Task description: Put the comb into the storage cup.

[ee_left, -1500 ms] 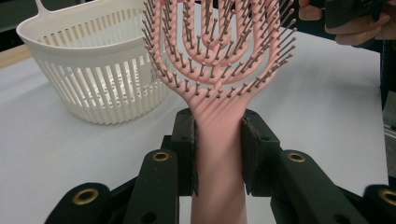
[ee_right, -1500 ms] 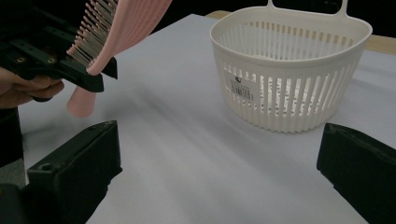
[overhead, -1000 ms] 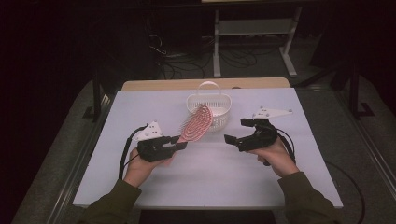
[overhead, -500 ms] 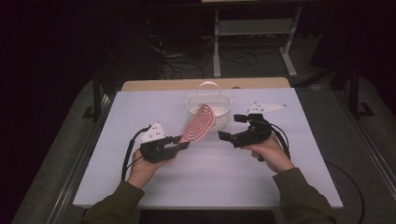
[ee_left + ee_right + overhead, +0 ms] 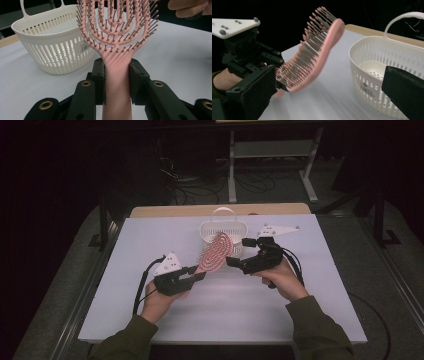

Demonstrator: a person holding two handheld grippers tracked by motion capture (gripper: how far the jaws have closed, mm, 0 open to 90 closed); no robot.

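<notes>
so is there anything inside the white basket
Nothing shows inside the white slatted basket: the right gripper view sees a bare perforated floor. Its near corner is hidden behind that hand-held gripper's jaw, and the pink hairbrush covers part in the high view.

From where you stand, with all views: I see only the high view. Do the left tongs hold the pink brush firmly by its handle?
Observer: Yes. In the left gripper view both black pads of the left tongs press the handle of the pink brush, just below its head.
Operator: Are the right tongs open?
Observer: Open wide. In the right gripper view the right tongs stand with one jaw on each side, the brush head between them, neither jaw touching it.
Operator: Is anything in the basket?
Observer: The right gripper view shows part of the white basket floor, and that part is bare.
</notes>
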